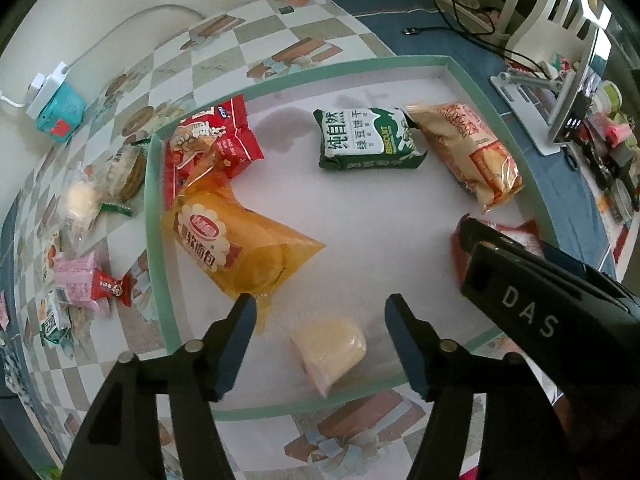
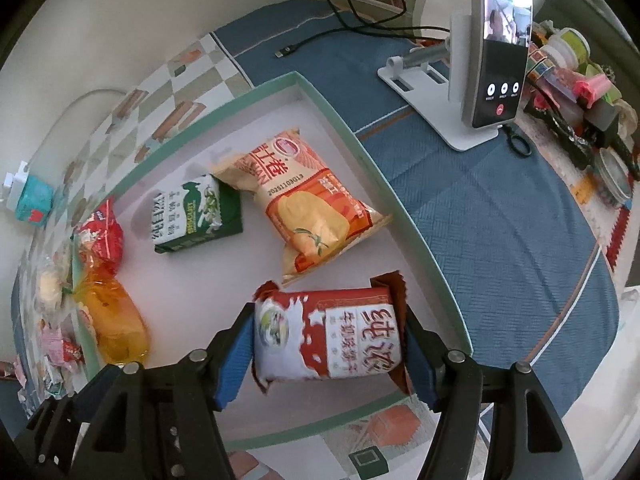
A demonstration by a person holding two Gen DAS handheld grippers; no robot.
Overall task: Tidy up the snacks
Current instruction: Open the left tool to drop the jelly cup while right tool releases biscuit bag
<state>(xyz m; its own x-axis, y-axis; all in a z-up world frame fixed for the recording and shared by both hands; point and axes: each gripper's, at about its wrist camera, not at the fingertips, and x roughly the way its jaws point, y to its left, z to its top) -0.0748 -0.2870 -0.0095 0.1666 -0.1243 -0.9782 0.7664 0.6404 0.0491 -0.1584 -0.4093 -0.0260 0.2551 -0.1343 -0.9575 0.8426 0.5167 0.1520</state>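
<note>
A white tray with a green rim holds a red pack, an orange bread bag, a green biscuit pack and an orange chip bag. My left gripper is open above a pale yellow wrapped cake lying in the tray. My right gripper is shut on a red-and-white biscuit pack, held over the tray's near right corner; it also shows in the left wrist view.
Several loose snacks lie on the checked cloth left of the tray. A teal box sits by the wall. A phone on a white stand, a cable and clutter occupy the blue cloth to the right.
</note>
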